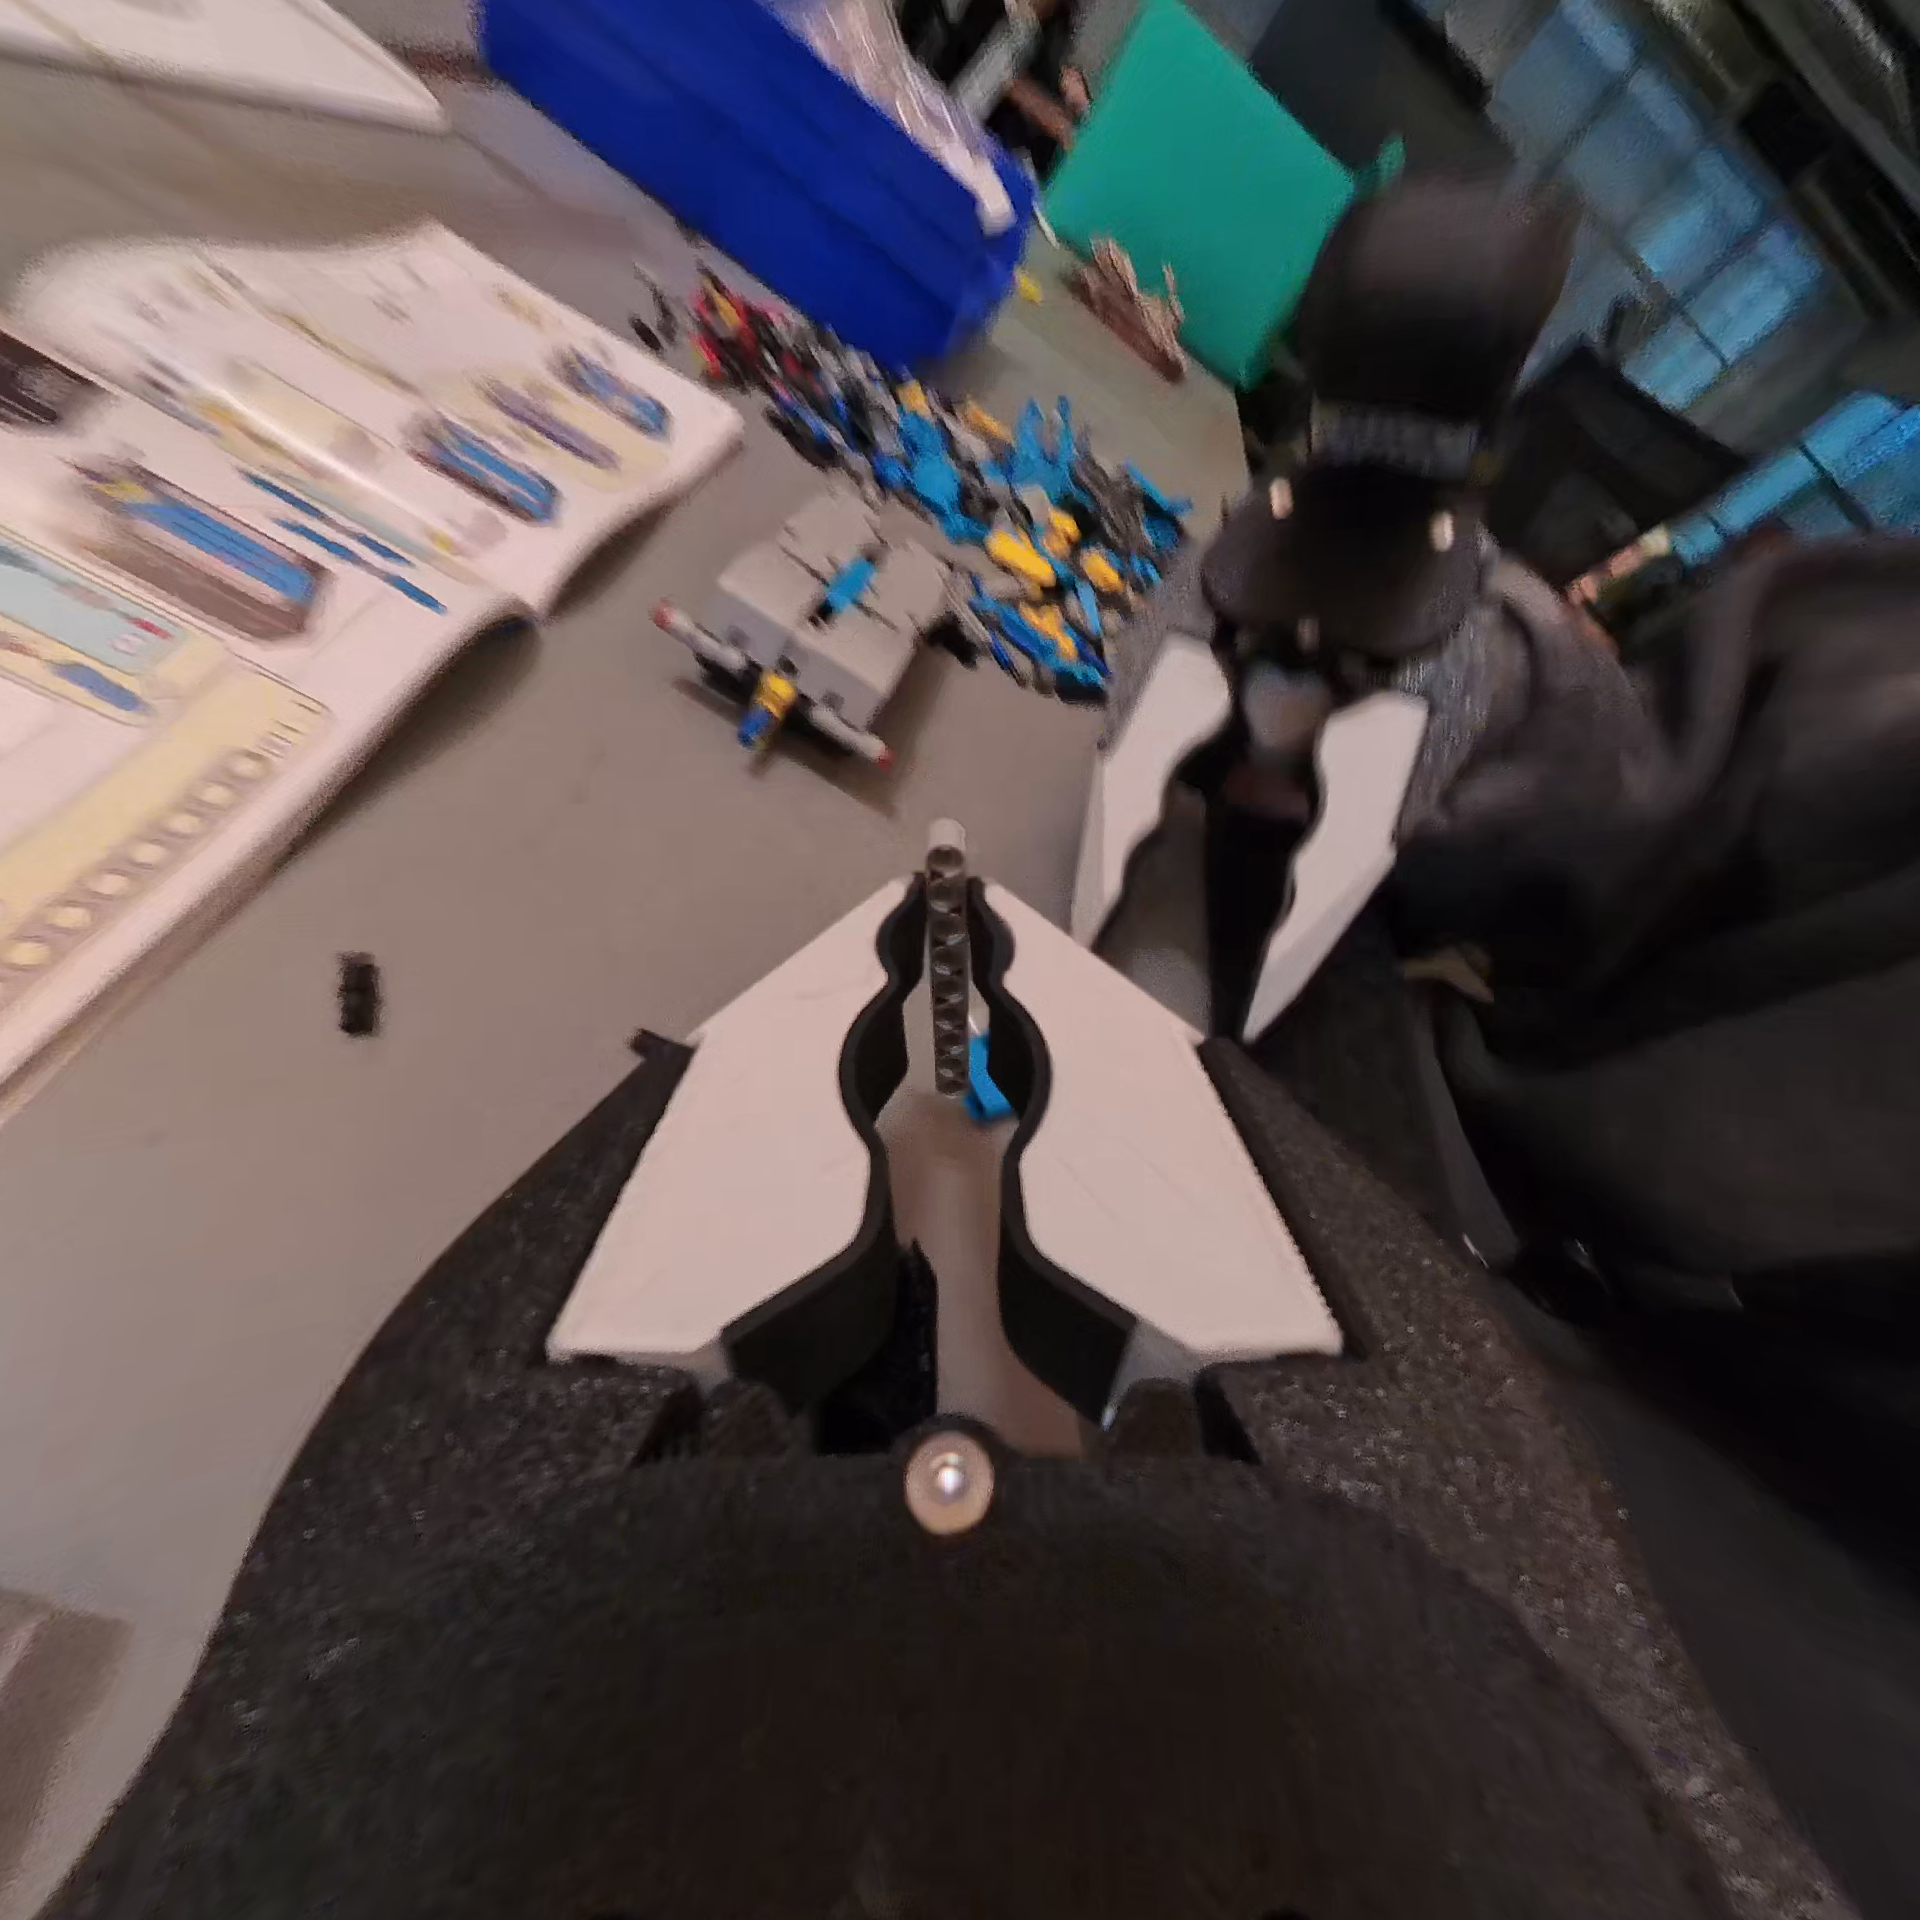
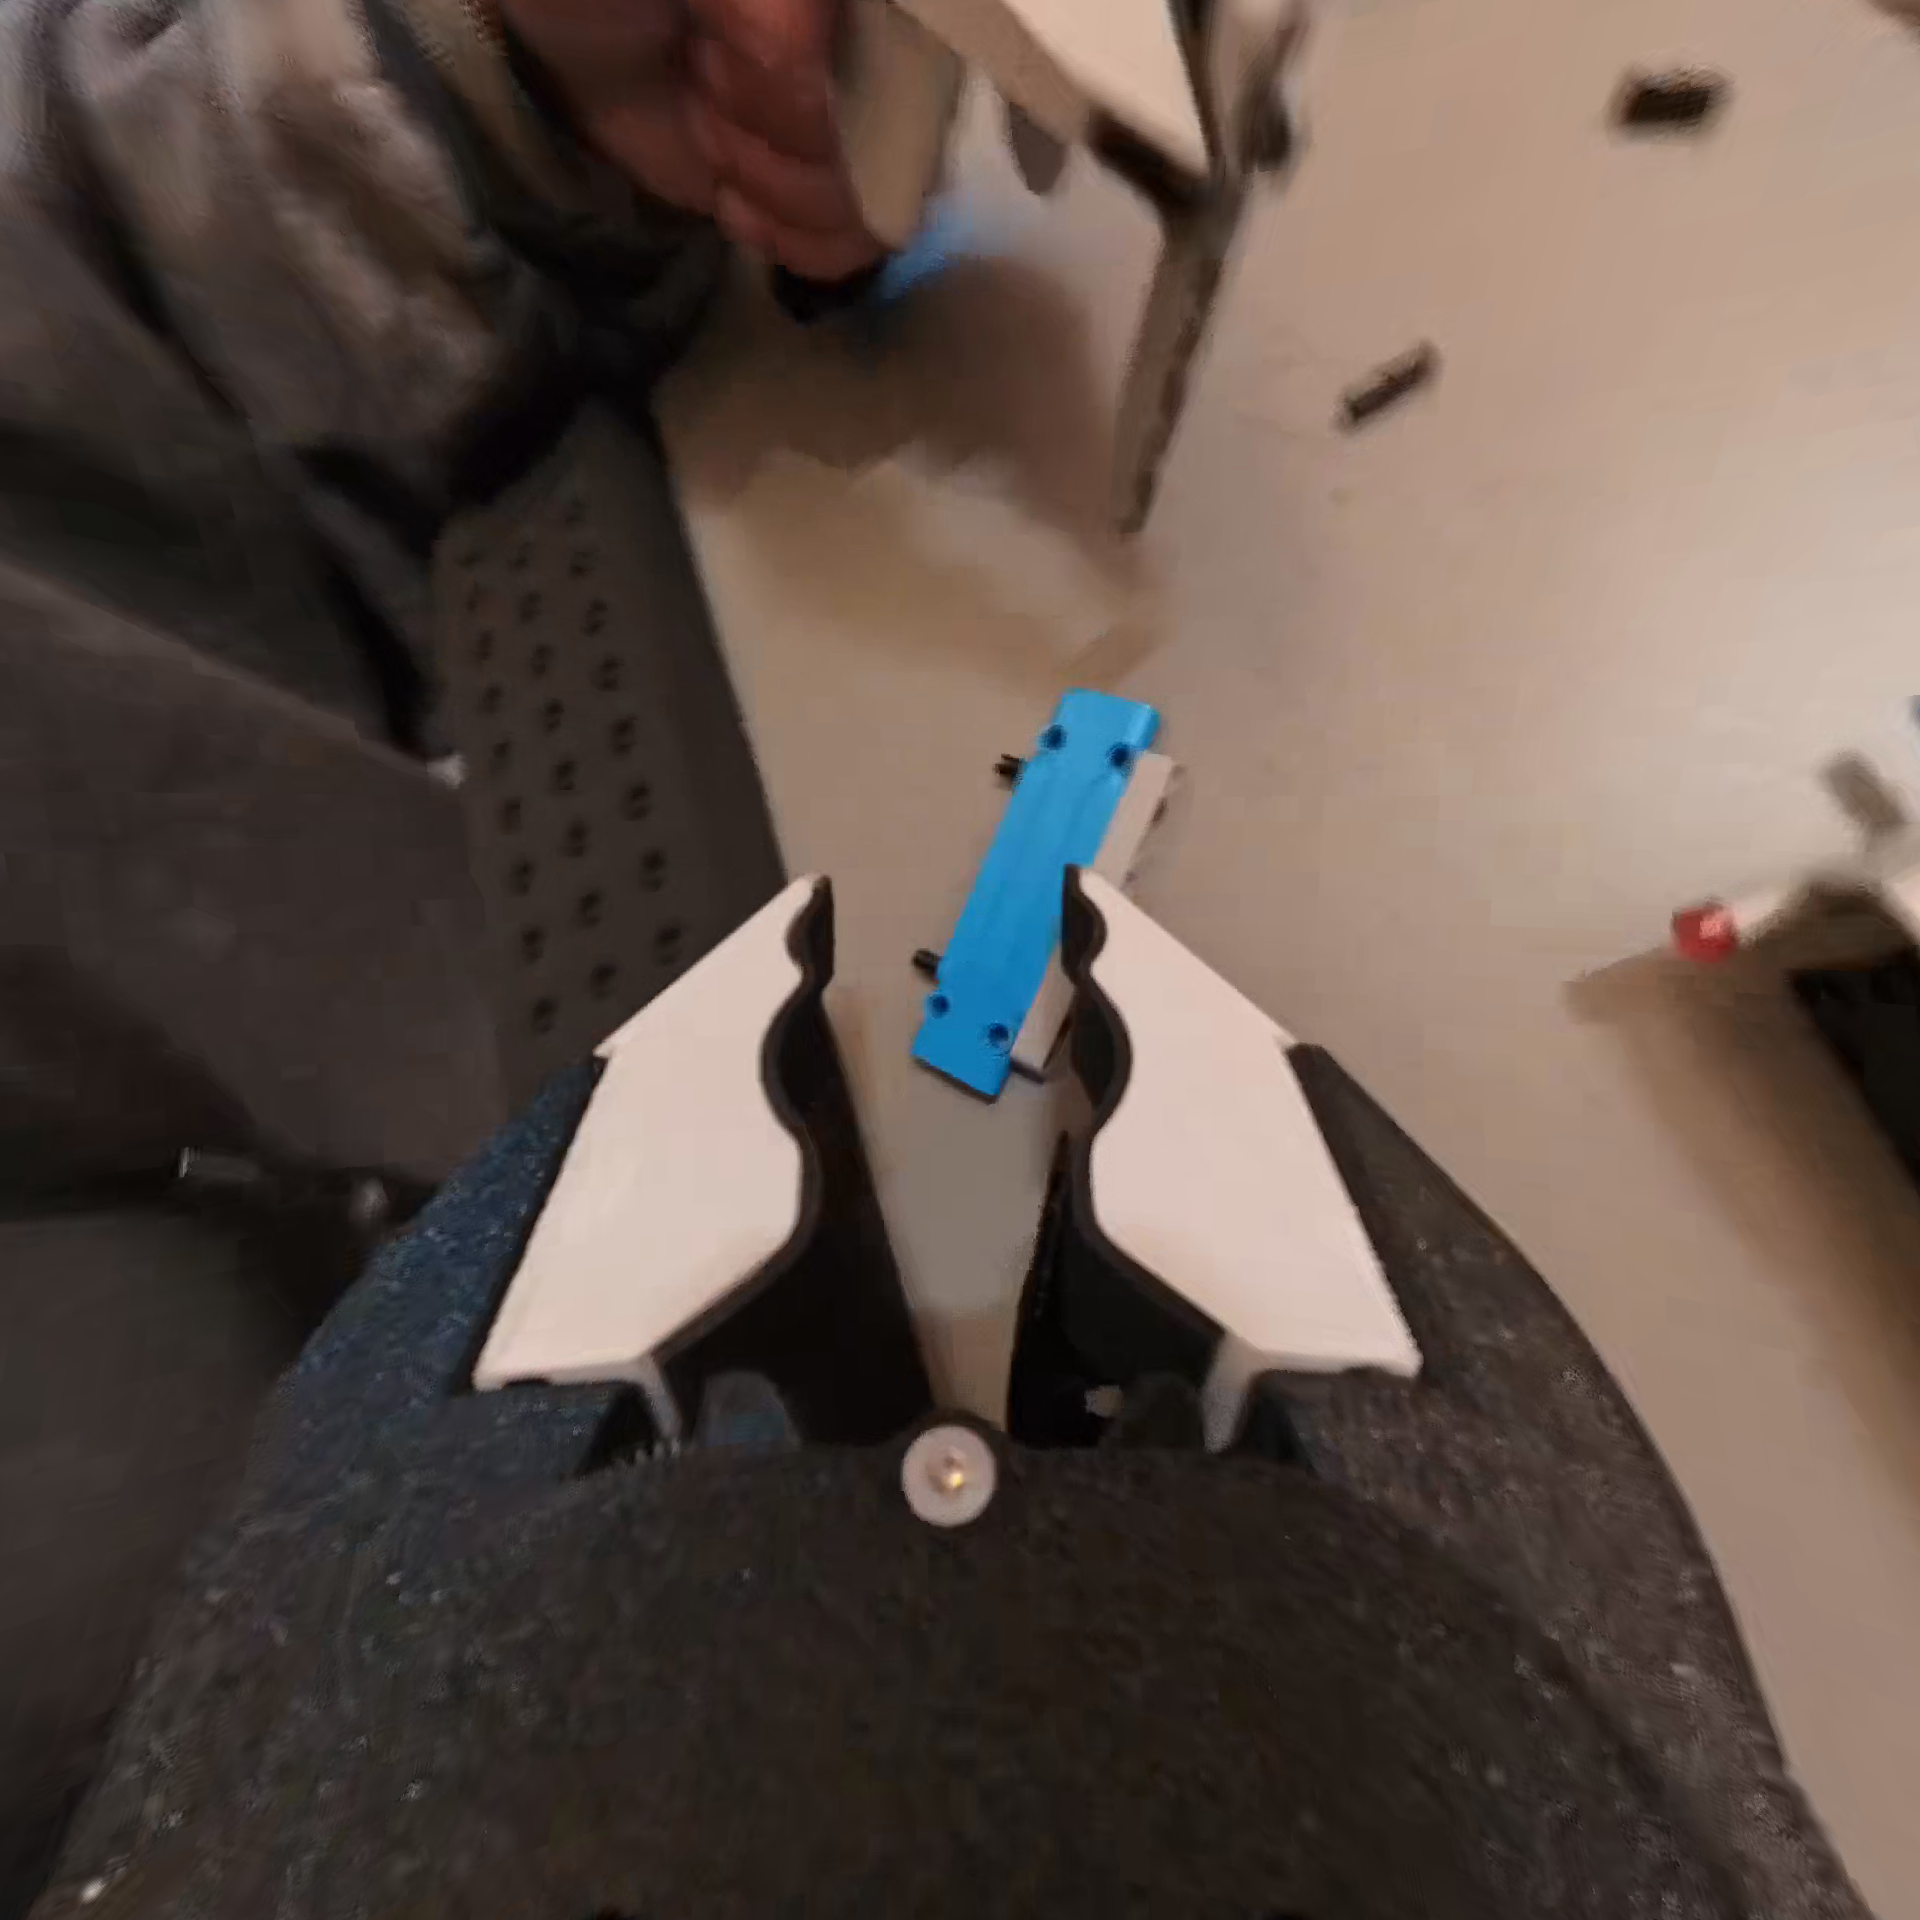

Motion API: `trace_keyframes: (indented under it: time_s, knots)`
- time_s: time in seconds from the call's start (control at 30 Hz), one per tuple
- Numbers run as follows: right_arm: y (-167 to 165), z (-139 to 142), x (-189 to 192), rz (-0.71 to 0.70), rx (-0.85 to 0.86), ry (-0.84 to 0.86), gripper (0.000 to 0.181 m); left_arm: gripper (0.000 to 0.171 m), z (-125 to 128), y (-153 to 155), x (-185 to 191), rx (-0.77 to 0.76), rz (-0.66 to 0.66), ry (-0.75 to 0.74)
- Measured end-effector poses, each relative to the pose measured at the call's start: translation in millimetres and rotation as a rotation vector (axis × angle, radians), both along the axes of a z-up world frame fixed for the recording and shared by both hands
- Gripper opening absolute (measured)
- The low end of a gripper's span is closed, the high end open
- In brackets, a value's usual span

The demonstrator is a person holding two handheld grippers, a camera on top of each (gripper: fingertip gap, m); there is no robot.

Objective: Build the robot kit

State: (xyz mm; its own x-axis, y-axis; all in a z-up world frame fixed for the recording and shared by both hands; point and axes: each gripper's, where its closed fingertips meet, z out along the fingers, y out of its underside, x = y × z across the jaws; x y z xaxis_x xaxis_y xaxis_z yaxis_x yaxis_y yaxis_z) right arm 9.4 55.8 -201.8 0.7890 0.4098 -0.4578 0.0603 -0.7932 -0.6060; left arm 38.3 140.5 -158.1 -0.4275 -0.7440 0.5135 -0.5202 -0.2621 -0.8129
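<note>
My left gripper (image 1: 948, 888) is shut on a dark grey beam with holes (image 1: 948, 977), which stands upright between the fingertips above the table. A small blue piece (image 1: 987, 1096) shows just below it. My right gripper (image 2: 948, 883) is open and empty, low over a flat blue panel piece (image 2: 1039, 894) with a grey part along its side. The panel lies on the table between the jaws, its right edge next to the right fingertip (image 2: 1086, 914). The right gripper also shows, open, in the left wrist view (image 1: 1169, 977). The left gripper shows blurred in the right wrist view (image 2: 1143, 114).
An open instruction booklet (image 1: 312, 499) lies on the left. A grey assembly (image 1: 821, 623) and a pile of blue, yellow and black bricks (image 1: 1018, 520) lie ahead, with a blue bin (image 1: 769, 156) behind. Small black pieces (image 2: 1662, 99) lie loose. A perforated chair seat (image 2: 551, 779) is beside the table. Tip to tip, the grippers are about 10 cm apart.
</note>
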Motion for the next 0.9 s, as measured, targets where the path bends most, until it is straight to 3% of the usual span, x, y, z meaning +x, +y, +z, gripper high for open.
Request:
trace_keyframes:
  time_s: [0.1,0.2,0.33,0.47,0.67,0.9]
  knots:
    - [-10,7,3,0.316,0.2,-0.167,0.052,0.006,-5,-9,-6,0.006,-0.062,0.043]
    - [-14,-3,13,0.537,0.18,-0.313,0.063,0.006,-9,-11,-8,0.019,-0.082,0.051]
    - [1,-14,28,0.699,0.199,-0.444,0.089,0.006,-7,-10,-8,0.011,-0.091,0.042]
    - [4,-29,12,0.861,0.225,-0.499,0.096,0.006,-5,-21,-23,-0.025,-0.218,0.062]
    - [6,-37,-1,0.944,0.249,-0.461,0.097,0.006,-6,-23,-31,-0.103,-0.279,0.124]
    - [9,-36,-1,0.9,0.221,-0.502,0.092,0.006,-7,-8,-22,-0.155,-0.196,0.146]
